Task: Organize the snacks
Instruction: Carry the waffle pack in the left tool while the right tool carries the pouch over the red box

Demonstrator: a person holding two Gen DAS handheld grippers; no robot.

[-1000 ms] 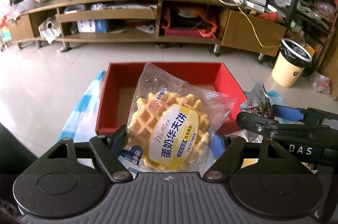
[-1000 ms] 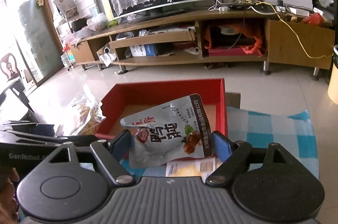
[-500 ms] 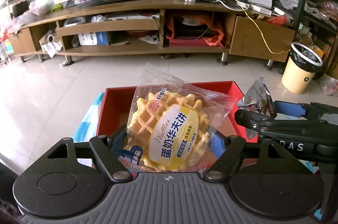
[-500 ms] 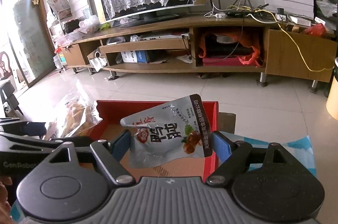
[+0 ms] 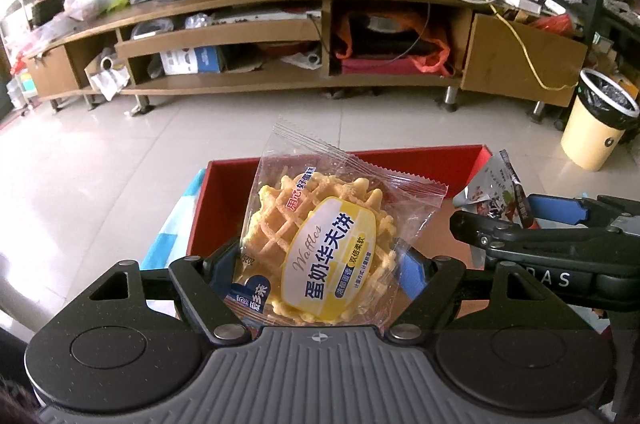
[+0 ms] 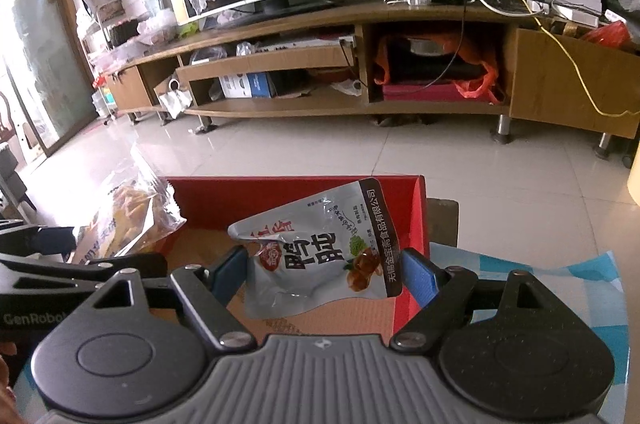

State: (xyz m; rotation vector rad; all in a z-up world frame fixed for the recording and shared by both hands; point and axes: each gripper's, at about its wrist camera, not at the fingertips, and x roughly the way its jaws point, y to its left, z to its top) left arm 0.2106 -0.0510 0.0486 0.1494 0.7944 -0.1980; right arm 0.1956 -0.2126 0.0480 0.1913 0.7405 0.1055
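My left gripper [image 5: 320, 264] is shut on a clear-wrapped waffle packet [image 5: 320, 244] with a yellow label, held above the near side of the red box [image 5: 400, 160]. My right gripper [image 6: 324, 272] is shut on a silver snack pouch [image 6: 316, 252] with Chinese print, held over the red box [image 6: 280, 192], whose brown cardboard floor [image 6: 320, 316] shows below. The right gripper with its pouch [image 5: 496, 192] shows at the right of the left wrist view. The waffle packet [image 6: 128, 220] shows at the left of the right wrist view.
The box stands on a blue and white checked cloth [image 6: 520, 280]. Beyond lies a tiled floor [image 5: 120, 152], a long wooden TV cabinet [image 5: 280, 24] and a cream waste bin [image 5: 596, 120] at the right.
Both grippers have moved forward over the red box with their packets. The box now sits lower and closer in both views, and its floor lies under the right gripper.
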